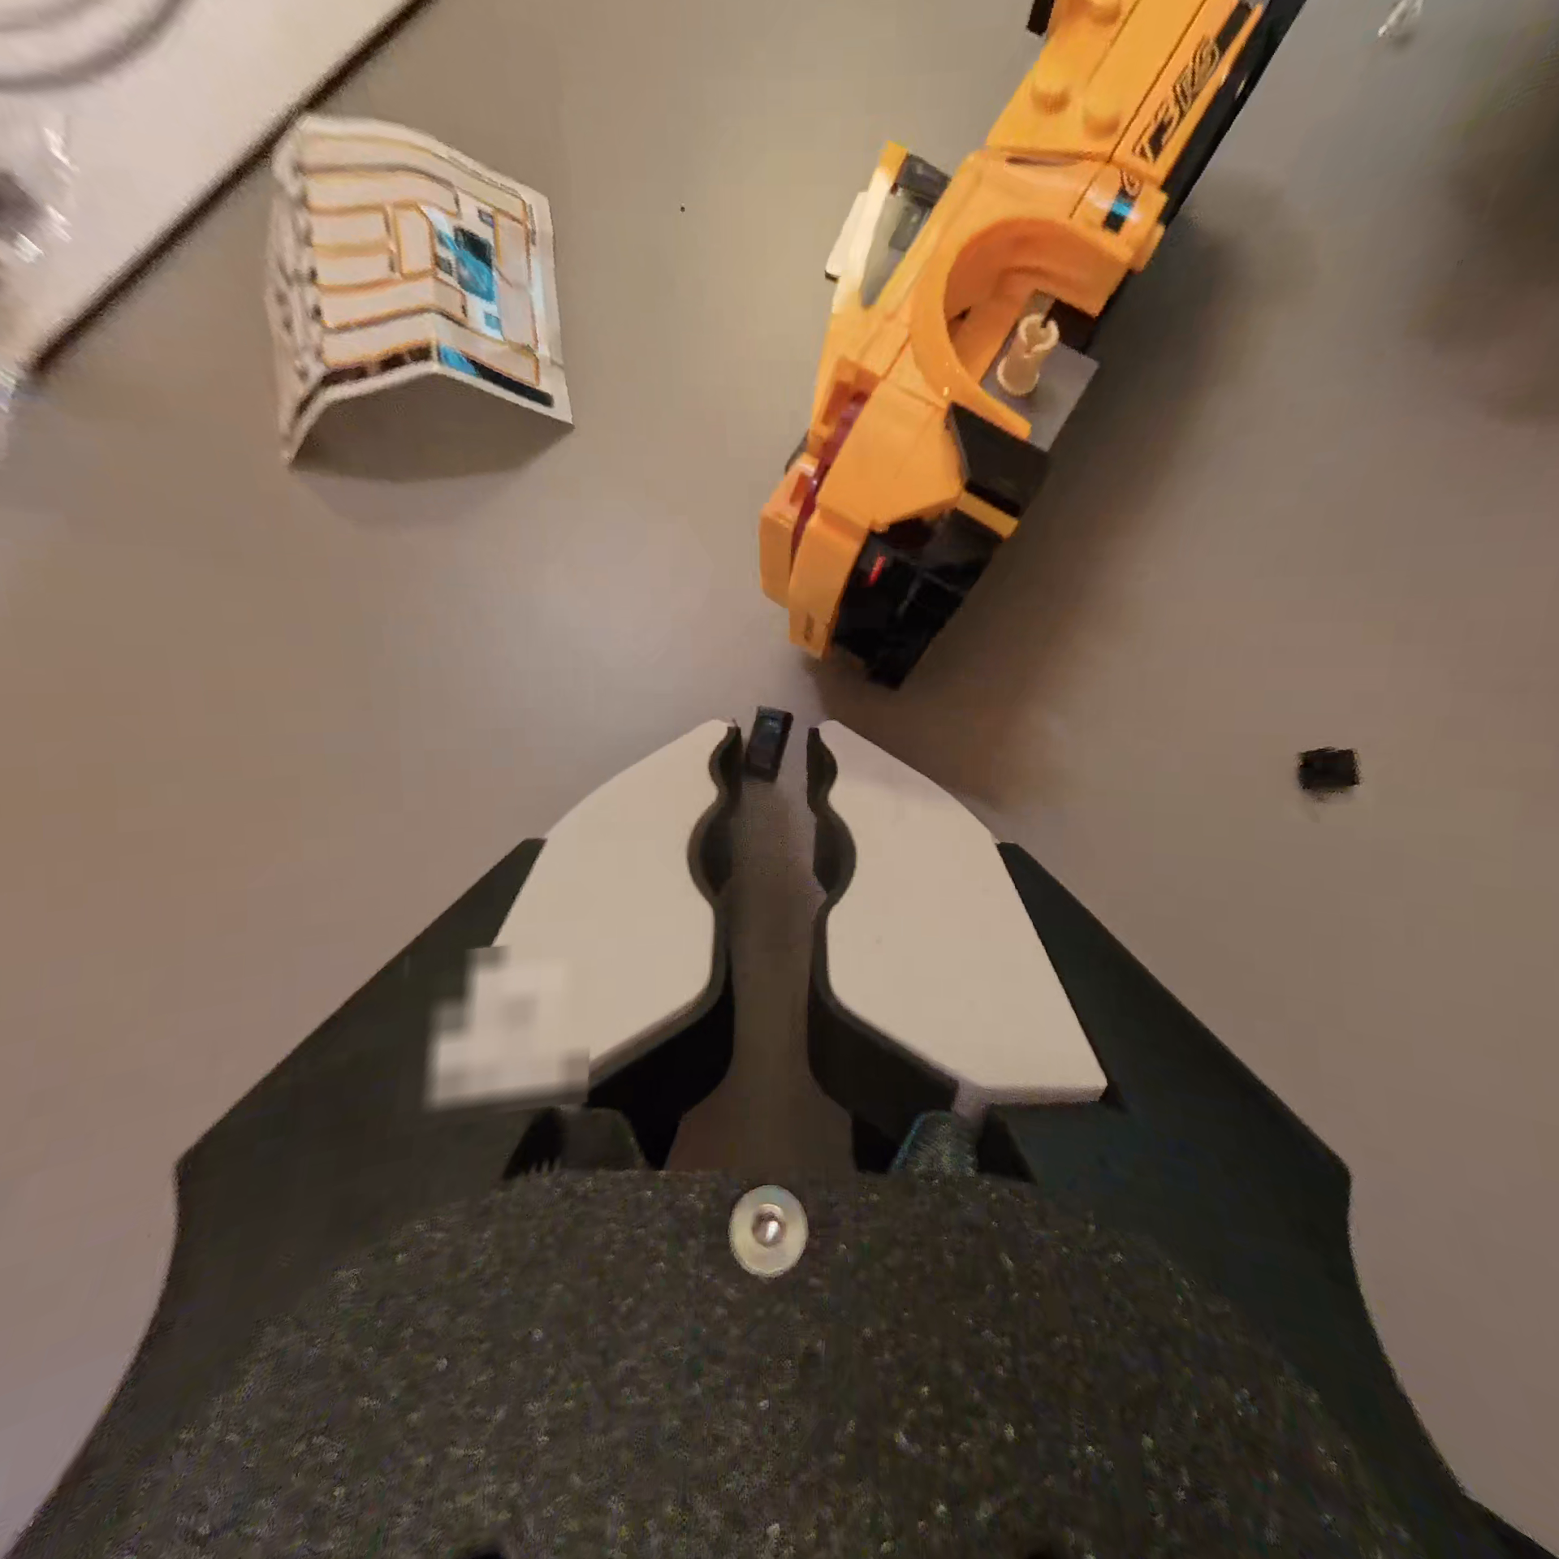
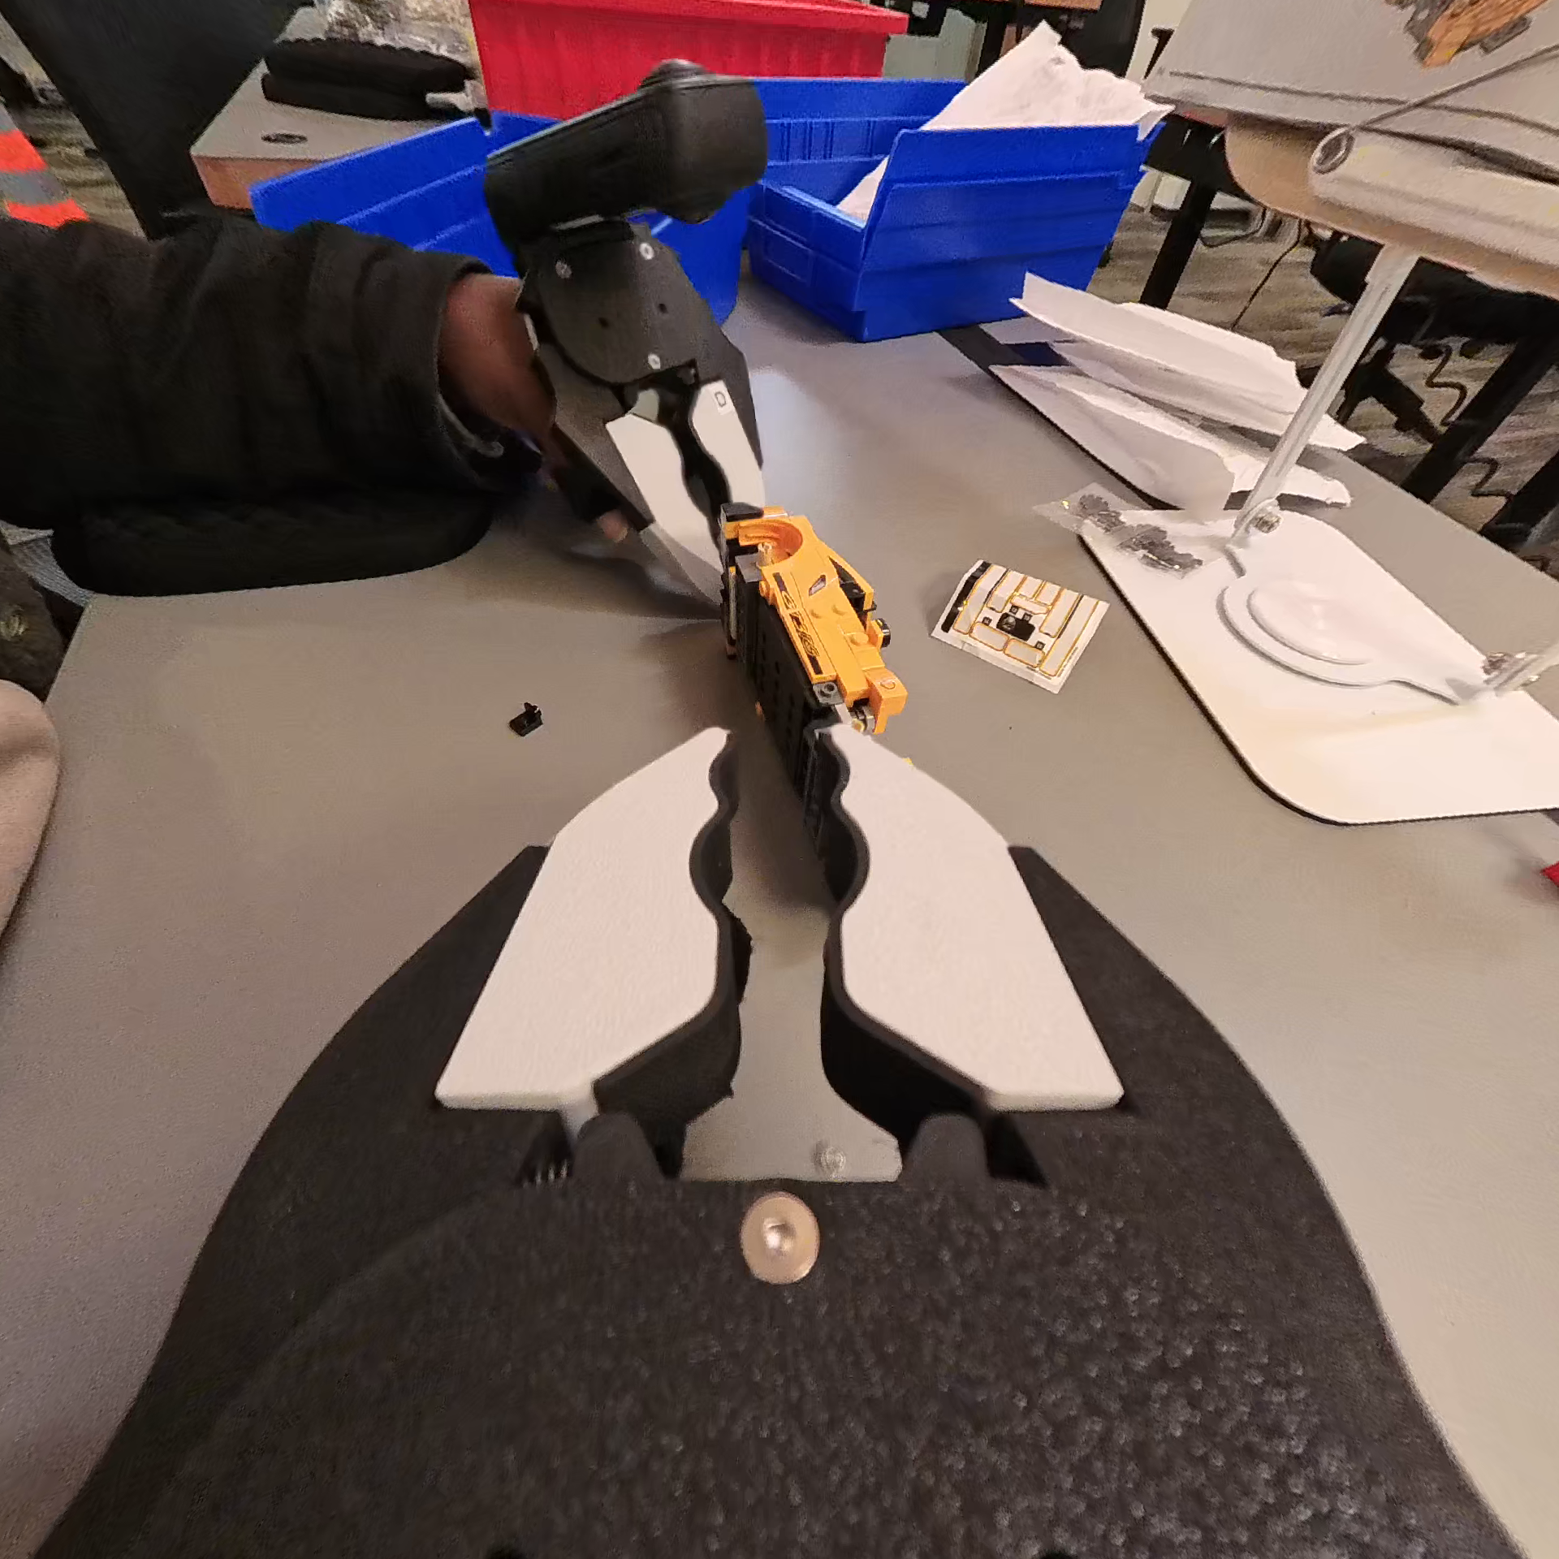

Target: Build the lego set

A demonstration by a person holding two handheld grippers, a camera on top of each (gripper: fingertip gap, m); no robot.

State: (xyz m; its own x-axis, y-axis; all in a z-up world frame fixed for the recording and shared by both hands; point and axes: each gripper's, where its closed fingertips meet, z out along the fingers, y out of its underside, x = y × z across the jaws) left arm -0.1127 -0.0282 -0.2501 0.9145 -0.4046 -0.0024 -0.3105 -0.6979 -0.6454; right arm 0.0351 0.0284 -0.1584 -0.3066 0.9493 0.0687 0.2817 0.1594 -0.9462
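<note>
An orange and black lego car (image 1: 970, 380) lies on its side on the grey table (image 1: 422, 675). My left gripper (image 1: 772, 734) is open, its jaws narrowly apart on either side of a small black piece (image 1: 769, 742) lying on the table just in front of the car's end. A second small black piece (image 1: 1329, 769) lies to the right. In the right wrist view, my right gripper (image 2: 780, 742) is shut on the near end of the car (image 2: 810, 624), whose black underside shows between the fingers. The left gripper (image 2: 717, 590) touches down at the car's far end.
A curled sticker sheet (image 1: 413, 287) lies left of the car, also in the right wrist view (image 2: 1021, 624). Blue bins (image 2: 928, 211) and a red bin (image 2: 675, 42) stand at the back. A white stand base (image 2: 1350, 675) and torn paper bags (image 2: 1164, 388) sit right. A person's sleeve (image 2: 236, 380) rests at left. About 20 centimetres separates my left fingertips from my right.
</note>
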